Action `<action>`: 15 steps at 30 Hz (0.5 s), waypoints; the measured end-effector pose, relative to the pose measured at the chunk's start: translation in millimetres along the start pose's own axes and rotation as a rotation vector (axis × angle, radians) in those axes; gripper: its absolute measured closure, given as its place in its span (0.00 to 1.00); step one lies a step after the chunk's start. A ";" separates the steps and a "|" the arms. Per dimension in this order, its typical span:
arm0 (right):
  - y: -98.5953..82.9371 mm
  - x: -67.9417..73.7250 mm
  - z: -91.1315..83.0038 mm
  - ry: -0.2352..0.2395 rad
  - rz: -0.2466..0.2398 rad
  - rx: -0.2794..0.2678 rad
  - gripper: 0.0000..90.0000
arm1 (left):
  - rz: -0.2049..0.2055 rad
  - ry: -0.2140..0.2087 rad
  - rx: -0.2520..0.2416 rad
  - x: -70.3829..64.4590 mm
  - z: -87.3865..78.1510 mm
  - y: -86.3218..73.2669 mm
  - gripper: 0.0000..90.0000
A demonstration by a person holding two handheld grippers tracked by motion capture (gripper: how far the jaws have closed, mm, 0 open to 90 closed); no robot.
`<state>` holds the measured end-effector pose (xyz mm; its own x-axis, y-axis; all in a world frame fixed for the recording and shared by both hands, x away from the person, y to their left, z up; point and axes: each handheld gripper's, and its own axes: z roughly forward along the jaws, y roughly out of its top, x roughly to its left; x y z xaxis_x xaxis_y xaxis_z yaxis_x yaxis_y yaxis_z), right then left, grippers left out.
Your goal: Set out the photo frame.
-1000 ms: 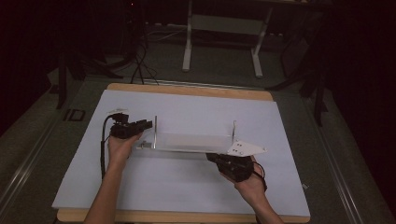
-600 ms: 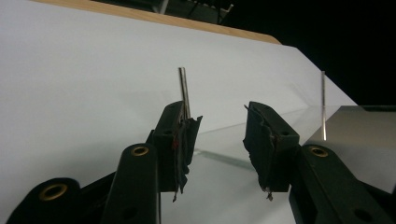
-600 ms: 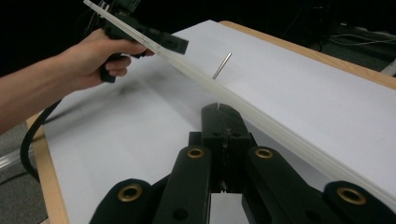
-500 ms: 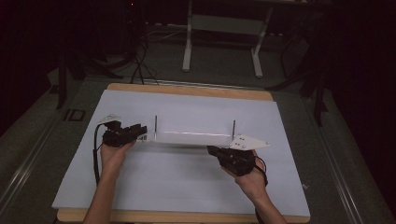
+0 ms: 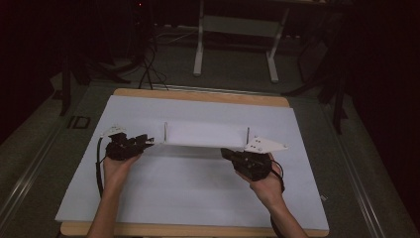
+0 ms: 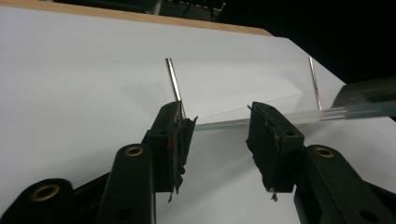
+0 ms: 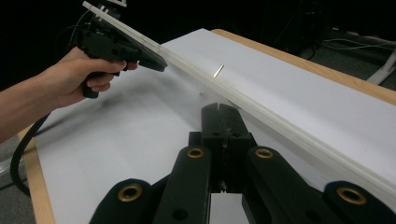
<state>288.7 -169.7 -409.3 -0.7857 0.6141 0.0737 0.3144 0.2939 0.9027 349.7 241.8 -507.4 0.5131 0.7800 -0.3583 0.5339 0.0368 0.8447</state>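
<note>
We hold a clear plate (image 5: 205,135) with two upright pins above the table (image 5: 198,198) centre. Our right gripper (image 5: 233,154) is clenched at its near edge; our left gripper (image 6: 217,130) stands released at the left end. Next, we judge, the left closes.

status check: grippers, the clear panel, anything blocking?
Left gripper open at the clear panel end. Right gripper shut, beside panel. Panel upright between two metal rods. Nothing blocking.
</note>
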 end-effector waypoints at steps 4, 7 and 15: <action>4.4 -3.6 -0.3 -0.010 0.004 -0.005 1.00 | 0.020 0.011 0.009 -0.8 -2.6 -0.8 0.61; 7.0 -5.7 -0.6 -0.015 0.009 -0.008 1.00 | 0.048 0.021 0.016 -4.1 -2.7 -0.9 0.61; 11.6 -9.1 0.6 -0.024 0.012 -0.012 1.00 | 0.113 0.013 0.018 -14.1 -1.4 -0.4 0.52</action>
<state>299.8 -171.4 -399.8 -0.7689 0.6350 0.0744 0.3168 0.2774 0.9070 341.3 231.6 -502.1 0.5616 0.7868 -0.2561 0.4855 -0.0628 0.8720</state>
